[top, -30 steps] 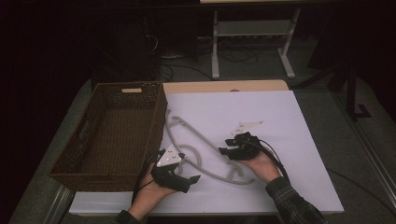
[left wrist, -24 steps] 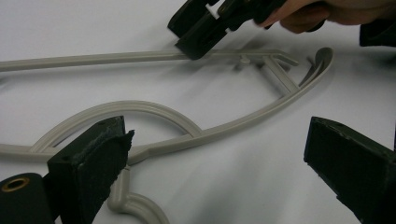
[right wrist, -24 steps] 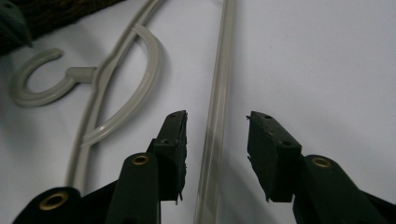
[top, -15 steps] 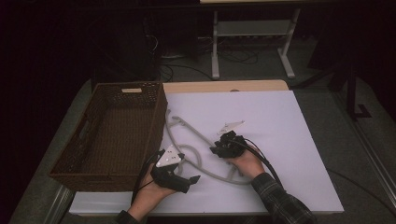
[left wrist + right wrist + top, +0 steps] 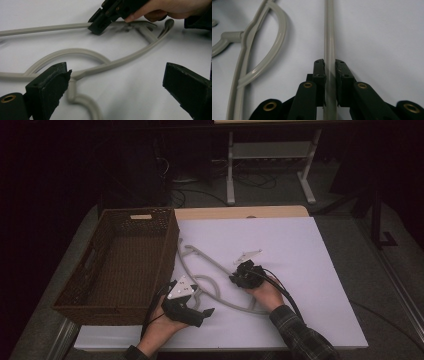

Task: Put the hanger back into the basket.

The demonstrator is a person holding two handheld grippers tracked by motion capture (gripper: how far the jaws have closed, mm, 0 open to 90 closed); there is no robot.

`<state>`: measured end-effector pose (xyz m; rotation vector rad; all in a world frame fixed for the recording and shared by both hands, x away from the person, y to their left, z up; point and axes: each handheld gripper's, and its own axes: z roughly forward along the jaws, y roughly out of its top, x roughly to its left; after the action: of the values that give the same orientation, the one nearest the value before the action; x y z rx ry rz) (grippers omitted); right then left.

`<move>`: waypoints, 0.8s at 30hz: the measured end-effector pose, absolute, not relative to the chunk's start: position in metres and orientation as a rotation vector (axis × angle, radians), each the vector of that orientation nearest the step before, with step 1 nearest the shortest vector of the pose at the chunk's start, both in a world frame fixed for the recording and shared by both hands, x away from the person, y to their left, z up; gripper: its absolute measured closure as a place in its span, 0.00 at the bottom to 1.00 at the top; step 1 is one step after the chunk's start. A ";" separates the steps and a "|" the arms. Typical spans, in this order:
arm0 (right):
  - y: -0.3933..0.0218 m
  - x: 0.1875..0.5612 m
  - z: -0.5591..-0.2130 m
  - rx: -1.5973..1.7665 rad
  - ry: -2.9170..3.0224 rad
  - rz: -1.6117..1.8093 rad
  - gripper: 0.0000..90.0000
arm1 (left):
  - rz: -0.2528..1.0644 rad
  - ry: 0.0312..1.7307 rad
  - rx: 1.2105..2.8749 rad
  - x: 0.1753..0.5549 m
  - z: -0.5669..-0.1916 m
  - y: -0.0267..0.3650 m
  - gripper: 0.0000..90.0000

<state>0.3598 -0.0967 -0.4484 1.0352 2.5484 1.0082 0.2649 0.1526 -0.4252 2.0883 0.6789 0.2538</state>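
Two grey plastic hangers (image 5: pixel 210 265) lie tangled on the white board (image 5: pixel 300 260). My right gripper (image 5: pixel 330 62) is down on the board with one hanger's straight bar (image 5: pixel 329 30) running between its jaws. The jaws have just been closing and both pads now press the bar's sides. The left gripper view shows that same gripper (image 5: pixel 98 26) gripping the bar under a hand. My left gripper (image 5: pixel 117 75) rests at the board's near edge, jaws wide open, with the curved arm of a hanger (image 5: pixel 135 53) lying ahead of them, untouched.
A brown wicker basket (image 5: pixel 120 220) stands at the left, its right wall beside the hangers. Bare white board extends to the right and toward the far edge. Beyond the table, on the dark floor, stands a white metal stand (image 5: pixel 270 150).
My right hand has moved left and down onto the hanger bar, and its jaws have closed around the bar. The left hand has stayed put.
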 end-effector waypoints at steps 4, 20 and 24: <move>-0.109 0.362 -0.448 1.069 2.520 0.997 0.89 | 0.254 0.680 2.088 0.265 -0.425 0.152 0.07; -0.174 0.372 -0.445 1.274 2.338 0.883 0.89 | 0.256 0.677 2.096 0.264 -0.426 0.152 0.07; -0.186 0.375 -0.445 1.334 2.294 0.865 0.89 | 0.254 0.675 2.096 0.264 -0.426 0.151 0.07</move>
<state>0.3754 -0.1858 -0.4454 1.3338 2.2939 0.8654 0.2640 0.1511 -0.4262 2.0956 0.6754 0.2541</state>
